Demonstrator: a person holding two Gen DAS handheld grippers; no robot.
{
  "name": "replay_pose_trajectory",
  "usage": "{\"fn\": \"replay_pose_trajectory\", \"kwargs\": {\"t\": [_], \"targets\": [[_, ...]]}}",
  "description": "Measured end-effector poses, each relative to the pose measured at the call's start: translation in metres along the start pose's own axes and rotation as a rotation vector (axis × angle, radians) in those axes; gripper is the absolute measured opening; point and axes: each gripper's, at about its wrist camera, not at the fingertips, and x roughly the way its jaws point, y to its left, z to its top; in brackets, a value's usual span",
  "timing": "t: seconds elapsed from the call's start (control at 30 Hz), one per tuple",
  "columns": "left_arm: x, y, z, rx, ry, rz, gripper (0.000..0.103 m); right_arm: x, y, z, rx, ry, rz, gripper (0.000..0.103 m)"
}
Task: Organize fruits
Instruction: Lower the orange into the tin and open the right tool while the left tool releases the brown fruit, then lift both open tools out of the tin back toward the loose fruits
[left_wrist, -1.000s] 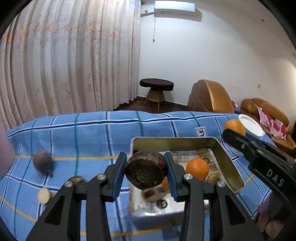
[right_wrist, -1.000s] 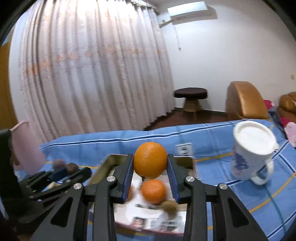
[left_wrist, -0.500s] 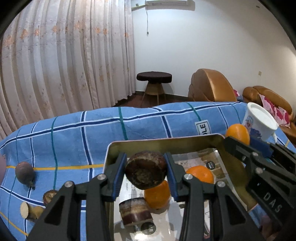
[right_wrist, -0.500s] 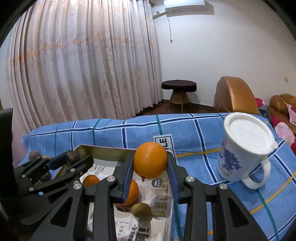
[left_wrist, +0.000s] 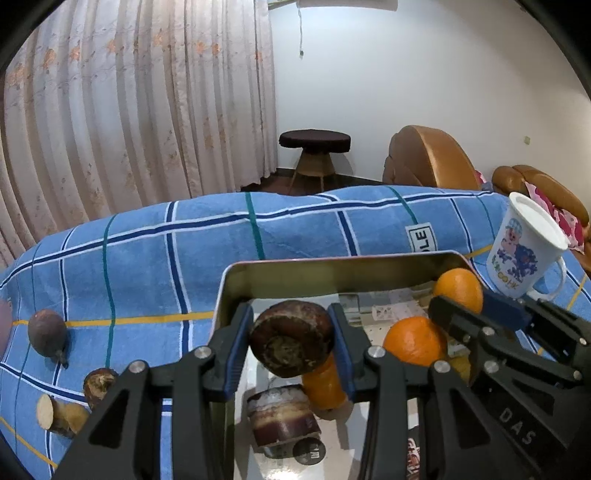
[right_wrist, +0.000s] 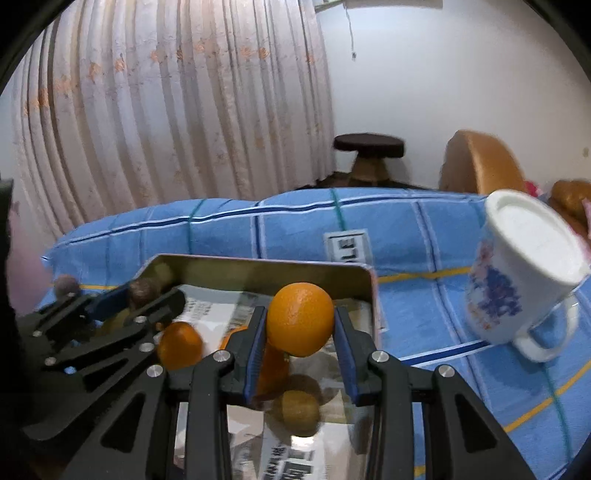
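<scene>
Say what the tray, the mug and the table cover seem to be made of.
Tray: likely metal, its brassy inner wall shiny and mirror-like. Mug: glossy white with a printed cartoon, ceramic or plastic, cannot tell. Table cover: woven fabric, matte, soft folds, sewn label.

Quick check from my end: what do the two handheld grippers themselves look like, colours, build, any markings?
Both match: the left gripper and right gripper have matte black angular linkage bodies with triangular cut-outs, silver pivot screws, and blue ribbed pads lining the fingers. The right gripper's body carries white "DAS" lettering. No cables or sleeves show.

"DAS" on right claw (left_wrist: 458, 314); "LE" on cloth tag (left_wrist: 421, 237)
</scene>
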Motion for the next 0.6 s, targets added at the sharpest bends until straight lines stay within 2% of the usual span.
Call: {"fn": "replay_pose_trajectory", "kwargs": {"t": [0.13, 0.2, 0.23, 0.3, 0.37, 0.43, 0.5, 0.57, 0.6], "targets": [[0.0, 0.001, -0.001, 0.0, 0.006, 0.0, 0.044, 0.001, -0.001, -0.002, 0.025, 0.015, 0.027, 0.04], [-0.002, 0.001, -0.002, -0.001, 0.0, 0.0, 0.049, 0.0, -0.004, -0.002, 0.044, 0.014, 0.055, 0.048], [-0.003, 0.001, -0.002, -0.006, -0.005, 0.005, 0.051, -0.001, -0.005, -0.002, 0.056, 0.012, 0.067, 0.048], [-0.004, 0.004, -0.002, -0.025, -0.01, 0.011, 0.063, -0.003, -0.008, -0.002, 0.073, 0.005, 0.074, 0.048], [-0.006, 0.006, -0.004, -0.046, -0.006, -0.016, 0.067, -0.009, -0.012, -0.001, 0.097, -0.026, 0.08, 0.049], [-0.009, 0.004, -0.005, -0.044, -0.008, -0.029, 0.077, -0.014, -0.016, 0.0, 0.111, -0.054, 0.089, 0.058], [-0.017, -0.001, -0.005, -0.029, -0.035, -0.03, 0.095, -0.02, -0.016, -0.001, 0.116, -0.086, 0.073, 0.072], [-0.027, -0.006, -0.006, -0.016, -0.079, -0.012, 0.102, -0.025, -0.016, 0.0, 0.114, -0.107, 0.058, 0.072], [-0.032, -0.006, -0.006, -0.011, -0.095, -0.011, 0.103, -0.026, -0.017, 0.0, 0.117, -0.111, 0.05, 0.072]]}}
